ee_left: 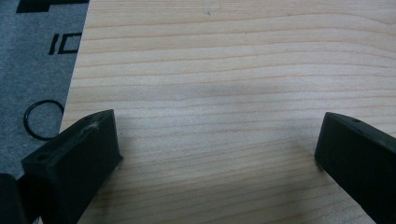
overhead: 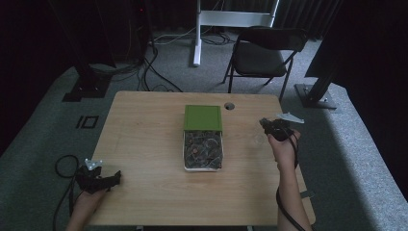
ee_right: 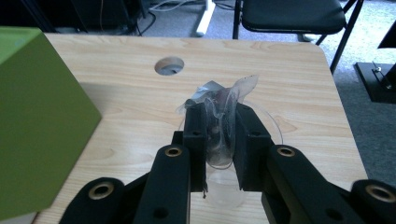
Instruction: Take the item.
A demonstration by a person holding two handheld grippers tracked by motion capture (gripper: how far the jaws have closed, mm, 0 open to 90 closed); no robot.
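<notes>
Pinching one clear wrapper (ee_right: 224,126) (crumpled)

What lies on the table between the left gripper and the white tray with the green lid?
Nothing: the high view shows bare wood between the left gripper and the tray.

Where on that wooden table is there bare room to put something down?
Bare wood lies left of the green lidded box and its white tray of dark bits, along the near edge of the table. The right is crowded: the right hand-held gripper pinches a crumpled clear wrapper there.
</notes>
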